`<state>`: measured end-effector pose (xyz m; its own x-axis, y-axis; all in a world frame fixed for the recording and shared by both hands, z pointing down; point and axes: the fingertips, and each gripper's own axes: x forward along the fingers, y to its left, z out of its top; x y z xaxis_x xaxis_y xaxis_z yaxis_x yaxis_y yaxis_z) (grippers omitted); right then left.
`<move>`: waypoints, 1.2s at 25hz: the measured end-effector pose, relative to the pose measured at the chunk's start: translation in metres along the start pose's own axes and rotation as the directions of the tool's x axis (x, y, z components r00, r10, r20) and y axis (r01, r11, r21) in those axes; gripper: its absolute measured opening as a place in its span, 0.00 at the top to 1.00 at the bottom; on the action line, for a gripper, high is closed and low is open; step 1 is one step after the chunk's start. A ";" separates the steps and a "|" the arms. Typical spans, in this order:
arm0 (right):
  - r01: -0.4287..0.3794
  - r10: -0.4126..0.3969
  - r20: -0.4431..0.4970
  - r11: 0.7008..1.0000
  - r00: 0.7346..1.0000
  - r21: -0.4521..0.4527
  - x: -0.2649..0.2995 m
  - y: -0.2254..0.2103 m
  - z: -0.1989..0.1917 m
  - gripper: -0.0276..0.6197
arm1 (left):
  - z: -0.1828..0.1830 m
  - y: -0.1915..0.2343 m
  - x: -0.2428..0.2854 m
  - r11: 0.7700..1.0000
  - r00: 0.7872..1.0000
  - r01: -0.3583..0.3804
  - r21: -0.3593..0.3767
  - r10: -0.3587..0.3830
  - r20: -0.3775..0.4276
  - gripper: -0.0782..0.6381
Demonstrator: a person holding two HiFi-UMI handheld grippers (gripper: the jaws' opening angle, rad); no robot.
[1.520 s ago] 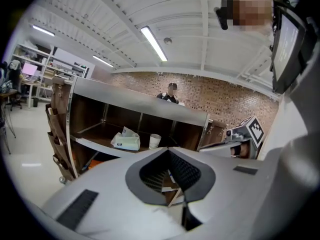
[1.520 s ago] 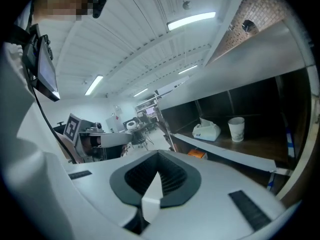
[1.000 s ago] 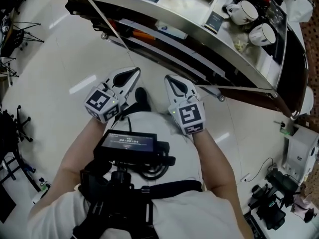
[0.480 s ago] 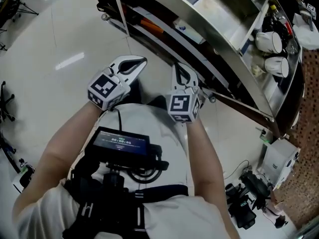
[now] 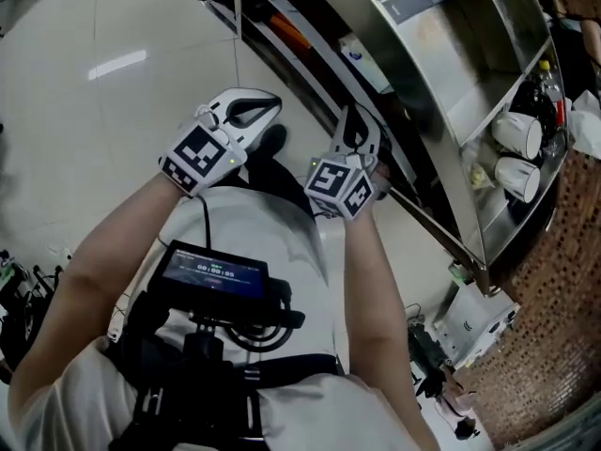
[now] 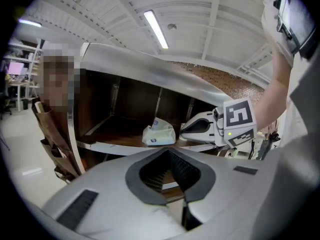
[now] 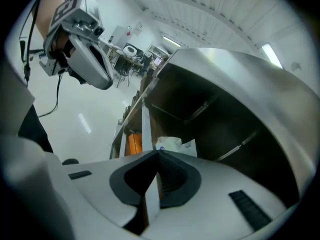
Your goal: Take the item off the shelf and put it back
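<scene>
Nearest us: black screen unit [image 5: 211, 275] strapped to the chest, both forearms reaching out past it.

Left tool [image 5: 272, 102]: jaws closed tip to tip, nothing between them, marker cube facing up.

Right tool [image 5: 350, 113]: also closed and empty, rolled so that two cube faces show.

The two tools sit side by side and apart over the glossy white floor [image 5: 94, 120]. In the head view the right one overlaps the front rail of the shelf [image 5: 441, 59]; we cannot tell whether it touches.

The shelf has a metal top and dark wood bays below.

The item, a white packet [image 6: 159, 134] with a blue mark, lies on a lower shelf board near the front edge. Neither tool touches it. In the left gripper view it is just left of the right tool's tip, with a gap between. In the right gripper view it is dead ahead past the closed jaws.

An orange thing [image 7: 134, 144] shows left of the packet behind an upright; we cannot tell which tier it is on.

Further along, two white cups [image 5: 519, 135] lie on their sides in an end bay.

A person in a brown apron [image 6: 50, 129] stands at the shelf's far end.
</scene>
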<state>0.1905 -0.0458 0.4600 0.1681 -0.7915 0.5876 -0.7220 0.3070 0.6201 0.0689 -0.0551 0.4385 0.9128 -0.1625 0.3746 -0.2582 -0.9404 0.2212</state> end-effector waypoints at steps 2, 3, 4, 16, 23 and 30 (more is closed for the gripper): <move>0.020 -0.021 -0.019 0.999 1.000 -0.049 0.012 -0.009 -0.003 0.94 | -0.001 0.004 0.007 1.000 1.000 -0.015 0.013 0.015 -0.004 0.88; 0.028 -0.030 -0.029 0.998 0.999 -0.059 0.018 -0.013 -0.004 0.94 | 0.000 0.006 0.010 1.000 1.000 -0.017 0.020 0.017 -0.002 0.88; 0.034 -0.037 -0.039 0.997 0.999 -0.066 0.024 -0.016 -0.005 0.94 | 0.001 0.007 0.012 0.999 1.000 -0.017 0.029 0.017 0.001 0.88; 0.067 -0.101 -0.144 0.973 0.984 -0.221 0.073 -0.036 -0.031 0.71 | -0.005 -0.004 0.038 0.998 0.999 0.038 0.056 -0.039 0.012 0.88; 0.070 -0.149 -0.232 0.945 0.961 -0.318 0.103 -0.056 -0.057 0.68 | -0.006 -0.017 0.034 0.998 0.999 0.049 0.043 -0.050 0.011 0.88; 0.054 -0.158 -0.249 0.924 0.956 -0.379 0.109 -0.049 -0.060 0.84 | -0.013 -0.025 0.028 0.999 0.999 0.039 0.026 -0.040 0.015 0.88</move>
<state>0.2846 -0.1152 0.5251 0.4416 -0.6733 0.5930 -0.4032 0.4416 0.8016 0.0965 -0.0324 0.4557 0.9272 -0.1294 0.3515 -0.2135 -0.9537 0.2120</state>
